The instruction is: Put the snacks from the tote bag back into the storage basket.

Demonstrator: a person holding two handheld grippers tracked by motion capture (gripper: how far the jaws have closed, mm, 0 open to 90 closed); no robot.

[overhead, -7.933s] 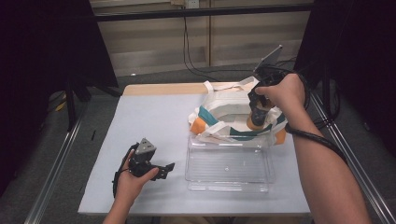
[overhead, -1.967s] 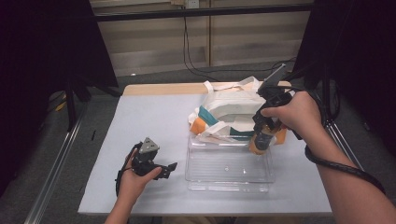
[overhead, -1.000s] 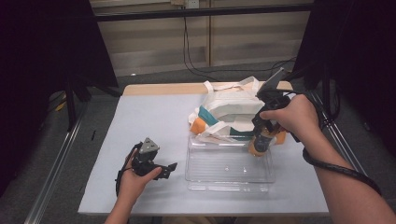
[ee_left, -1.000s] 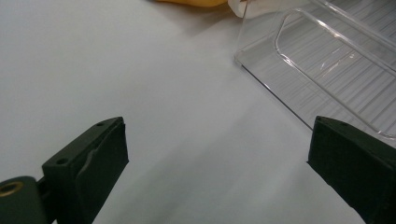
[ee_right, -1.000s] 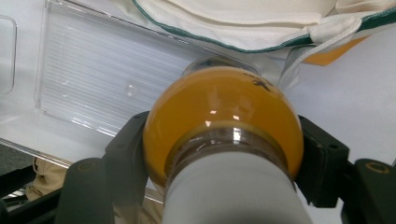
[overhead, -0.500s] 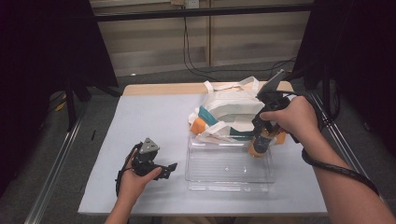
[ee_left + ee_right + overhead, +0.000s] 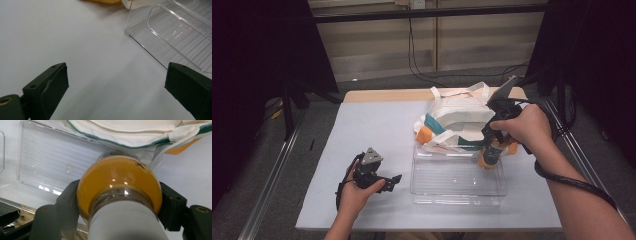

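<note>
An orange-juice bottle (image 7: 488, 156) with a white cap hangs upright over the far right corner of a clear plastic bin (image 7: 457, 194). My right gripper (image 7: 492, 145) is shut on it. In the right gripper view both jaws press the bottle (image 7: 117, 182) just below its neck, above the ribbed floor of the bin (image 7: 45, 157). My left gripper (image 7: 393, 180) rests low on the white table at the front left, open, with nothing between its jaws (image 7: 117, 92). The bin's near corner (image 7: 175, 32) lies ahead of it.
A white cloth bag (image 7: 457, 117) with green trim lies behind the bin, its edge (image 7: 130, 132) draped over the bin's far rim. An orange bottle (image 7: 424, 134) pokes out at the bag's left, and another orange item (image 7: 512, 147) sits at its right. The table's left half is bare.
My right gripper has carried the bottle out of the bag, toward me and down over the bin's far right corner. The left gripper has not moved.
</note>
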